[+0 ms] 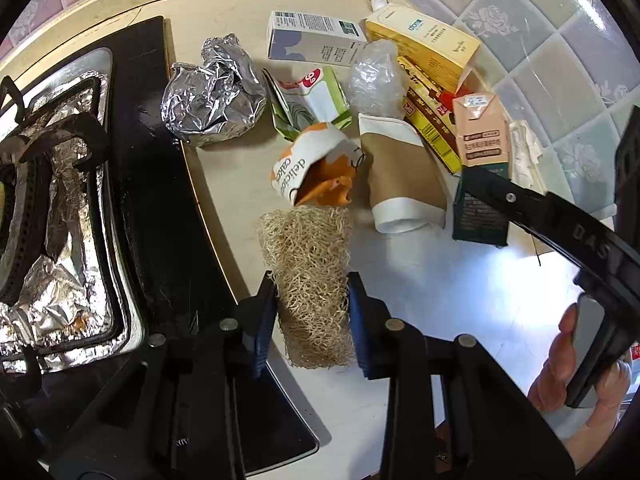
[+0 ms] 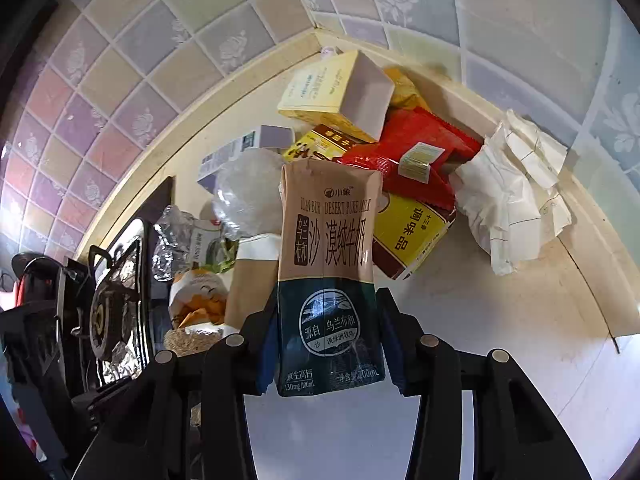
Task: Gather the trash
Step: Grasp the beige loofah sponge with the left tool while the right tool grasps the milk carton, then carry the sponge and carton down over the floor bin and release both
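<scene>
A tan loofah scrub (image 1: 308, 240) lies on the pale counter (image 1: 440, 280) beside the stove. My left gripper (image 1: 311, 280) points down over it, its blue pads pressed against both sides of the scrub's near half. A beige and dark green milk carton (image 2: 328, 220) stands between the fingers of my right gripper (image 2: 328, 300), and both pads touch its lower dark part. From the left wrist view, that carton (image 1: 482, 136) shows at the right of the pile, with a black finger (image 1: 504, 196) of the right gripper across it and a person's hand (image 1: 560, 360) on the handle.
A gas stove (image 1: 52, 200) lined with foil fills the left. The trash pile holds a foil ball (image 1: 212, 96), an orange cake wrapper (image 1: 316, 164), a paper cup (image 1: 400, 172), several boxes, a red wrapper (image 2: 420, 148) and crumpled white paper (image 2: 516, 192). Tiled walls (image 2: 160, 80) meet behind.
</scene>
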{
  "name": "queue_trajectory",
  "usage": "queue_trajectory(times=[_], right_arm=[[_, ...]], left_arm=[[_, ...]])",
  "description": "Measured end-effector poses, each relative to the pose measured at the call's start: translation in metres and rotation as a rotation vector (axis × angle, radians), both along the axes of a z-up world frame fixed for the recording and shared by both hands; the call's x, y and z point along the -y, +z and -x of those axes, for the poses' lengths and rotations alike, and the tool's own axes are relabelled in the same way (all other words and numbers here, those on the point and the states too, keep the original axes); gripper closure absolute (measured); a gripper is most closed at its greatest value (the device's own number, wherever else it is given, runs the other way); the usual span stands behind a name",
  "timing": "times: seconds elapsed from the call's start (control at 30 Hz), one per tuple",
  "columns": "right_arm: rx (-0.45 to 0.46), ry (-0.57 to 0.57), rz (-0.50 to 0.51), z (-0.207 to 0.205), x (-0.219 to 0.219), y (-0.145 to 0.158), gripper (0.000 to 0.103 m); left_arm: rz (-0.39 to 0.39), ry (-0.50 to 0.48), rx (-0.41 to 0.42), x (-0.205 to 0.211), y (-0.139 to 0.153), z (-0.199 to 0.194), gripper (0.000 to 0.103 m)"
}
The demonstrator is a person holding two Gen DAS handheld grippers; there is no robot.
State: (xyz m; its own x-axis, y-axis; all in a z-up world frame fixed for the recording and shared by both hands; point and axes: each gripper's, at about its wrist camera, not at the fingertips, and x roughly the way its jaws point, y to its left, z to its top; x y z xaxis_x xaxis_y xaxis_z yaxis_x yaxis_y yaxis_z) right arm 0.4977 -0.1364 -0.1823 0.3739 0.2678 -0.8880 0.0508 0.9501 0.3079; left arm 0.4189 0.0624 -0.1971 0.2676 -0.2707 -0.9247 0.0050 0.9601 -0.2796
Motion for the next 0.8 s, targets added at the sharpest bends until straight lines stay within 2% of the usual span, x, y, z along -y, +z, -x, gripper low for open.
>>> queue_trajectory(times=[0.17,0.4,0.57,0.8], right_arm=[[0.049,0.018,-0.005,0.024,-0.002,0.031,0.060],[0.106,0.041,-0.021,0.074,0.006,0.077,0.060],[0.144,0.075,-0.042,0.128,0.014,0.110,0.060],[0.189,0.152,-0.064,0.215,0.014,0.142,0.059]], left_arm=[[0.019,0.008,0.021,-0.007,0.015,0.014,0.075],[0.024,0.017,0.083,-0.012,0.053,0.050,0.075],[0.036,0.045,0.144,-0.012,0.085,0.090,0.075],[0.035,0.077,0.256,-0.004,0.122,0.176,0.075]])
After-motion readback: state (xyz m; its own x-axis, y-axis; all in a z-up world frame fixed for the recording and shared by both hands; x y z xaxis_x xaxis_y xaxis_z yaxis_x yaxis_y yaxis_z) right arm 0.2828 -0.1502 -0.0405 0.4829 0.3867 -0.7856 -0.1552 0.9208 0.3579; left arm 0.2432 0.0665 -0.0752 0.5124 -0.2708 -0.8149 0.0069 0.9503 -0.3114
